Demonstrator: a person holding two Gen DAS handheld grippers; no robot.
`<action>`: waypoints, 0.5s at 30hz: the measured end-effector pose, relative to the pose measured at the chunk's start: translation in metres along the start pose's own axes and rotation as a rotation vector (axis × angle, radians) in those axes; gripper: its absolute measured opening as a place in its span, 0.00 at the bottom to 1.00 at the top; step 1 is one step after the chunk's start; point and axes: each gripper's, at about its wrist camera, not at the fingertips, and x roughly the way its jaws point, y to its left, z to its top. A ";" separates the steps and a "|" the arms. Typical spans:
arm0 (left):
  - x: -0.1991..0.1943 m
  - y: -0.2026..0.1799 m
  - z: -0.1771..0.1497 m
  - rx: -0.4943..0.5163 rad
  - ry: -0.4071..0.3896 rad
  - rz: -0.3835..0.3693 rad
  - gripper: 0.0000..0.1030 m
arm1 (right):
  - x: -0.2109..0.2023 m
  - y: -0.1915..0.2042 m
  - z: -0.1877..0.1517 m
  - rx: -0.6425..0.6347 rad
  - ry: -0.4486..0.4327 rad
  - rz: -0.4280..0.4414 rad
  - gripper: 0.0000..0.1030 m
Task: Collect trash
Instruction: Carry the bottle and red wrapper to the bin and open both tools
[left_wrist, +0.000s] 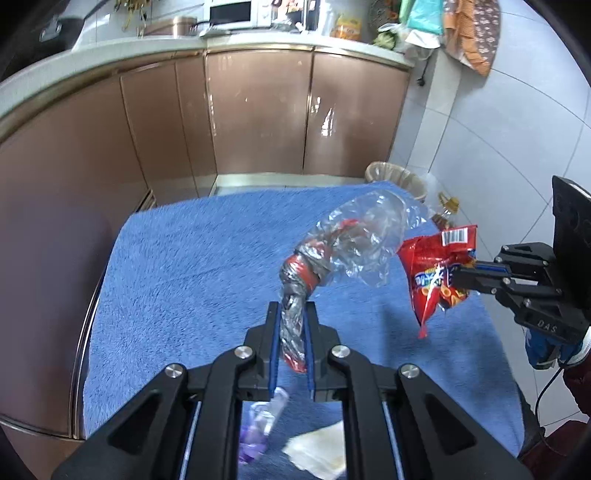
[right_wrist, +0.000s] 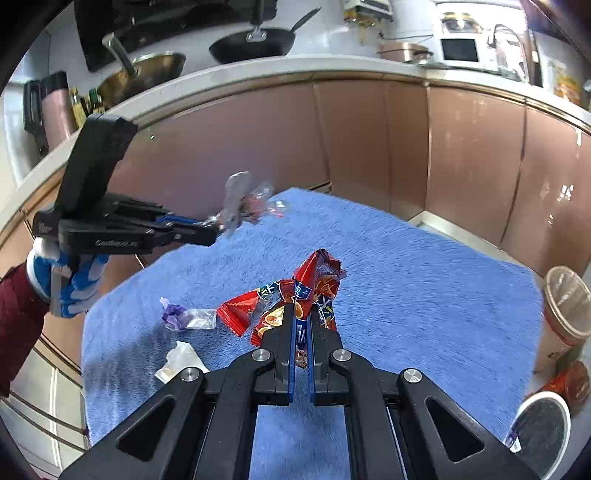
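My left gripper (left_wrist: 292, 308) is shut on a crushed clear plastic bottle (left_wrist: 354, 243) with a red label, held above the blue towel (left_wrist: 192, 266). From the right wrist view the same left gripper (right_wrist: 214, 229) shows at the left, with the bottle (right_wrist: 240, 203) sticking out of it. My right gripper (right_wrist: 303, 310) is shut on a red snack bag (right_wrist: 314, 280), also lifted off the towel (right_wrist: 424, 295). Seen from the left wrist, the right gripper (left_wrist: 458, 275) holds the snack bag (left_wrist: 436, 273) at the right. A purple wrapper (right_wrist: 173, 314) and a white crumpled paper (right_wrist: 181, 360) lie on the towel.
A lined waste bin (left_wrist: 397, 177) stands beyond the towel's far right corner, and shows as the bin (right_wrist: 565, 310) at the right. Brown cabinets (left_wrist: 258, 110) and a counter run behind. A round can (right_wrist: 543, 428) and an oil bottle (left_wrist: 445, 210) stand on the floor. A gloved hand (right_wrist: 74, 280) holds the left gripper.
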 end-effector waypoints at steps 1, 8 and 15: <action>-0.006 -0.008 0.002 0.003 -0.010 0.003 0.10 | -0.010 -0.003 -0.001 0.003 -0.013 -0.007 0.04; -0.017 -0.068 0.022 0.015 -0.059 -0.037 0.10 | -0.078 -0.031 -0.018 0.047 -0.094 -0.078 0.04; 0.006 -0.153 0.057 0.047 -0.059 -0.146 0.10 | -0.143 -0.100 -0.048 0.169 -0.149 -0.212 0.04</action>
